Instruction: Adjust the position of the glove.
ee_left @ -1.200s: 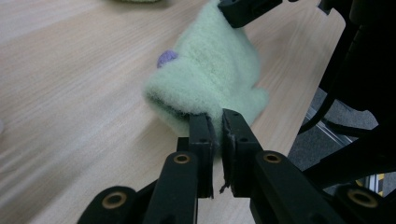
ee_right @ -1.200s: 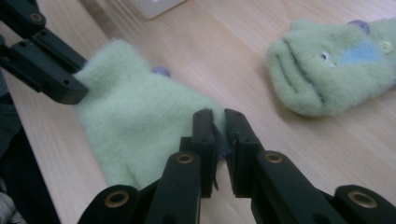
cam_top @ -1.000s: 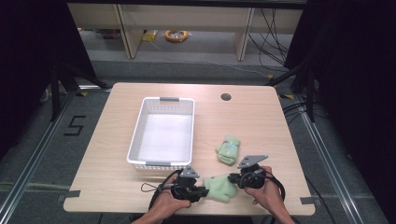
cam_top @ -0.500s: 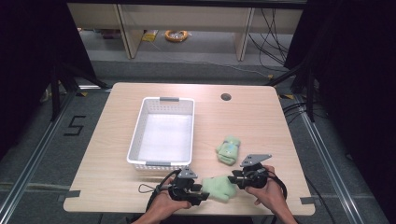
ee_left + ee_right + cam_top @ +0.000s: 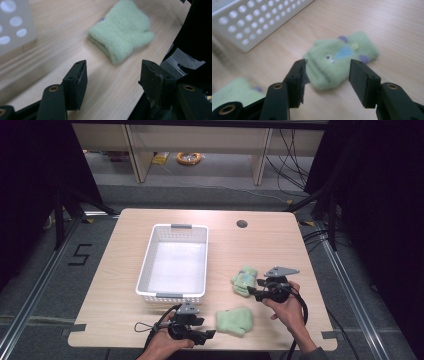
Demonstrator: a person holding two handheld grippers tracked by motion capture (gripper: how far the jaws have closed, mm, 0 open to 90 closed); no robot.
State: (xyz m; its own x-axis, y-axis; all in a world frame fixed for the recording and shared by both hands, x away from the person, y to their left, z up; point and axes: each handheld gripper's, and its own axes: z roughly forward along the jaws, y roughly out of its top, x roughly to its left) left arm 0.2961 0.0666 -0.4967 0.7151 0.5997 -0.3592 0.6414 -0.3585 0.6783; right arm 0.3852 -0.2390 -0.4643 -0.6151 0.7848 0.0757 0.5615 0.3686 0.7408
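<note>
Both our grippers stand open over two green mittens on the bench.

Our left gripper (image 5: 210,334) has just been opening; nothing sits between its fingers (image 5: 76,80), and the plain green mitten (image 5: 235,320) lies just ahead of them near the bench's (image 5: 125,290) front edge. Our right gripper (image 5: 254,290) has also just been opening, its fingers (image 5: 298,80) parted and holding nothing, with the patterned mitten (image 5: 244,280) close in front, between us and the white basket (image 5: 172,296).
</note>
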